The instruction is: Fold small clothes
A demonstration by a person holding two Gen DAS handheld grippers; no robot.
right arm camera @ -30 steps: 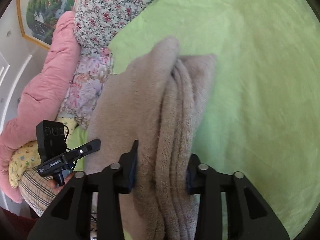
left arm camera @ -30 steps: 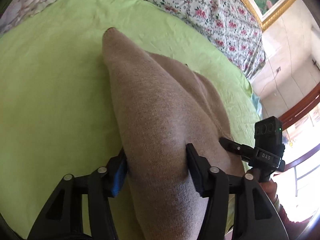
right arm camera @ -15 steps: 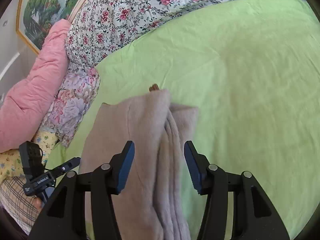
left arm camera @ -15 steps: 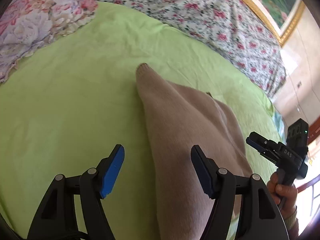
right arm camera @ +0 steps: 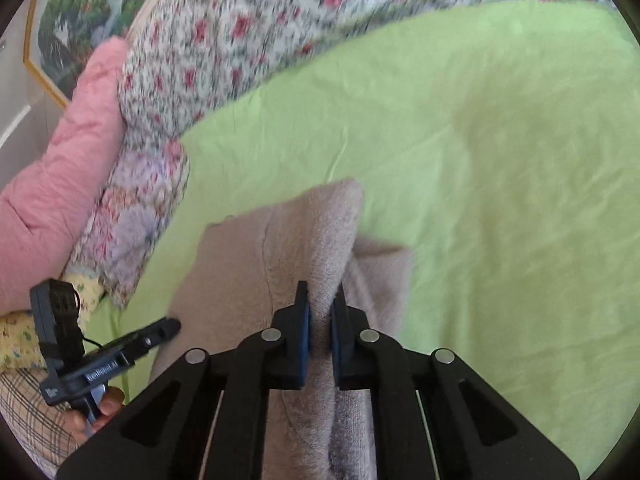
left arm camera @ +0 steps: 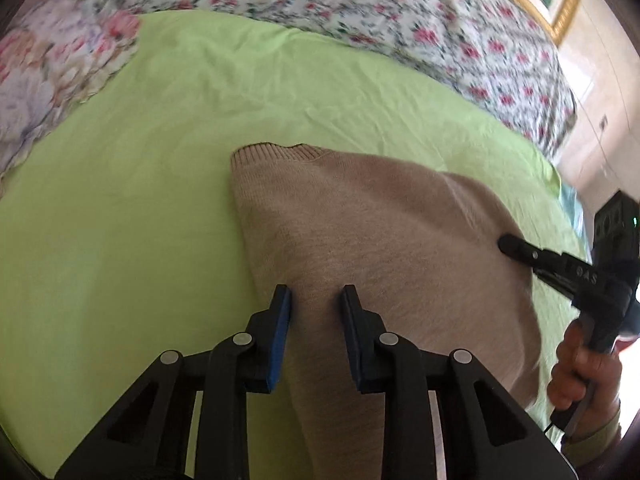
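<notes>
A beige knit garment (left arm camera: 380, 232) lies folded on the green bedsheet (left arm camera: 140, 200); it also shows in the right wrist view (right arm camera: 248, 264). My left gripper (left arm camera: 315, 300) sits over its near left edge, jaws narrowed around a ridge of the knit. My right gripper (right arm camera: 319, 300) is pinched shut on a raised fold of the garment at its right side. The right gripper also shows at the garment's right edge in the left wrist view (left arm camera: 516, 246). The left gripper shows at the lower left in the right wrist view (right arm camera: 164, 330).
A floral quilt (left arm camera: 400, 12) runs along the far side of the bed. A pink duvet (right arm camera: 60, 168) and flowered pillows (right arm camera: 136, 232) lie to the left. A framed picture (right arm camera: 72, 28) hangs on the wall.
Both grippers opened half a second ago, letting the garment down on the sheet. Now both have closed again on the knit, and the garment lies flatter and wider.
</notes>
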